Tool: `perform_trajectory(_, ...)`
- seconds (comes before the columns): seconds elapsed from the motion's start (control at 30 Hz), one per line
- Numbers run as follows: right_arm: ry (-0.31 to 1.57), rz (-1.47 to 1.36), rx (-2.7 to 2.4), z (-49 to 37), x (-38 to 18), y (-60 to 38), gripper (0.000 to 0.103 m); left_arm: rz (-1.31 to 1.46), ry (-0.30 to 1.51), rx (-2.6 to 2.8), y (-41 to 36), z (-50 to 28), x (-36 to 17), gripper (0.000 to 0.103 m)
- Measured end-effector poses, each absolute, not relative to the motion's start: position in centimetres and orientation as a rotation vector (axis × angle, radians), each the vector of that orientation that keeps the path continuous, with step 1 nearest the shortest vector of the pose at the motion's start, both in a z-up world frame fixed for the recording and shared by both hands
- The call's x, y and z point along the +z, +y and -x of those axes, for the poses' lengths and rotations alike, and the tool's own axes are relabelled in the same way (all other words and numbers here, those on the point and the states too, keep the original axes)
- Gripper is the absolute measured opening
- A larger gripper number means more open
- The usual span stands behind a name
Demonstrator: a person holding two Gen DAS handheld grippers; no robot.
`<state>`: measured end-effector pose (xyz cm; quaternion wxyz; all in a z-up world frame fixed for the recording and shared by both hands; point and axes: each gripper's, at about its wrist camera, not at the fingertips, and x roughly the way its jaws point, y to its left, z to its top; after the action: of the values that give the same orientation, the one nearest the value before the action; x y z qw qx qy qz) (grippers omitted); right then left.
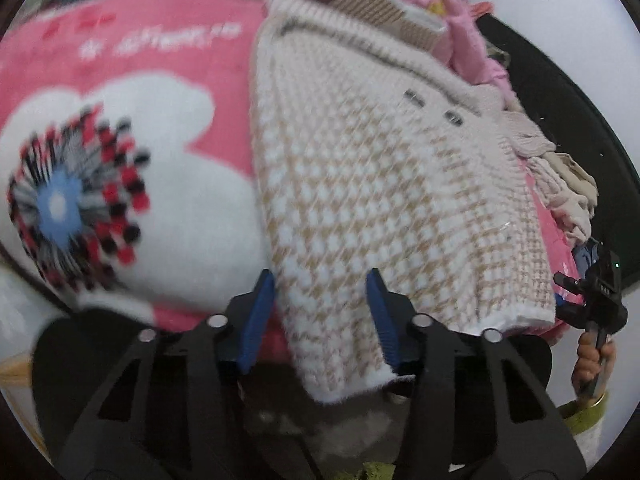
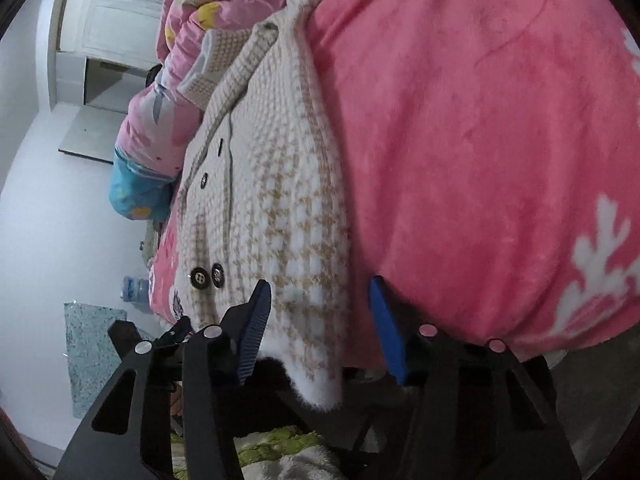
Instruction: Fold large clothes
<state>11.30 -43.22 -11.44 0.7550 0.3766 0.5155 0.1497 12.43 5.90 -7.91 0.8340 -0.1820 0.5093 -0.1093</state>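
A cream-and-tan houndstooth knitted cardigan (image 1: 360, 184) lies spread on a pink fleece blanket (image 1: 152, 64) printed with a large white flower shape and a red, black and blue checked rosette (image 1: 76, 204); its white-edged hem hangs over the near edge of the bed. Left claw (image 1: 322, 312): the two blue-padded fingers (image 1: 256, 320) stand apart, one on each side of the hem corner, the fabric between them but not pinched. Right claw (image 2: 320, 316): the blue-padded fingers (image 2: 388, 328) likewise stand apart, straddling the opposite lower corner of the cardigan (image 2: 280, 208), just beside the two dark round buttons (image 2: 208, 276) of its front band. In the left wrist view the other gripper's black body, held in a hand (image 1: 592, 360), shows at the far right beside the hem. Beyond the cardigan's collar lies a crumpled pink quilt (image 2: 200, 40) with a blue patterned end. A pale fringed scarf (image 1: 560, 176) trails off the bed's right side. On the floor stand a clear water bottle (image 2: 134, 288) and a teal speckled mat (image 2: 92, 344).
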Motion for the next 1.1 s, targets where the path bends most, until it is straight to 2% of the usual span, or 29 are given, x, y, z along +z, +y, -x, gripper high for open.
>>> perform_trajectory(0.17, 1.107, -0.894, 0.337, -12.1, -12.5, -43.5, 0.046, 0.484, 1.09, -0.209, 6.4, -12.7, -9.3, 0.041)
perform_trajectory(0.33, 1.143, -0.84, 0.372, -10.9, -12.4, -40.6, 0.033, 0.544, 1.094, -0.19, 6.7, -12.5, -9.6, 0.04)
perform_trajectory(0.37, 1.15, -0.833, 0.359, -11.0, -12.7, -40.2, 0.026, 0.544, 1.092, -0.179, 6.7, -12.4, -9.7, 0.039)
perform_trajectory(0.4, 1.157, -0.82, 0.327, -11.1, -12.9, -40.0, 0.018, 0.536, 1.09, -0.168, 6.6, -12.4, -9.7, 0.033)
perform_trajectory(0.47, 1.146, -0.8, 0.303, -11.1, -11.8, -39.8, 0.009, 0.457, 1.077, -0.148, 5.9, -12.1, -8.7, 0.016)
perform_trajectory(0.5, 1.116, -0.771, 0.298, -11.0, -10.4, -39.7, 0.008, 0.403, 1.059, -0.152, 5.8, -11.7, -7.5, 0.009)
perform_trajectory(0.63, 0.918, -0.69, 0.323, -9.4, -1.0, -39.9, 0.007, 0.233, 0.926, -0.165, 6.3, -10.0, -0.3, 0.007)
perform_trajectory(0.7, 0.865, -0.654, 0.33, -8.4, 2.2, -39.8, 0.007, 0.189, 0.876, -0.208, 7.6, -9.1, 3.5, 0.006)
perform_trajectory(0.8, 0.842, -0.607, 0.346, -6.4, 4.2, -39.8, 0.007, 0.104, 0.872, -0.209, 8.0, -8.3, 5.4, 0.006)
perform_trajectory(0.9, 0.922, -0.579, 0.314, -4.2, 1.3, -39.5, 0.007, 0.05, 0.964, -0.21, 8.2, -7.5, 3.0, 0.007)
perform_trajectory(0.97, 1.052, -0.547, 0.265, -4.3, -2.9, -39.2, 0.007, 0.039, 1.06, -0.209, 8.0, -7.7, -0.7, 0.008)
perform_trajectory(1.03, 1.218, -0.531, 0.173, -5.1, -7.4, -39.0, 0.009, 0.034, 1.161, -0.187, 8.1, -8.2, -4.8, 0.015)
perform_trajectory(1.07, 1.242, -0.535, 0.147, -5.1, -8.1, -39.3, 0.01, 0.03, 1.187, -0.169, 8.2, -8.4, -5.7, 0.015)
perform_trajectory(1.1, 1.249, -0.55, 0.126, -5.1, -8.2, -39.8, 0.016, 0.028, 1.213, -0.141, 8.4, -8.6, -6.5, 0.015)
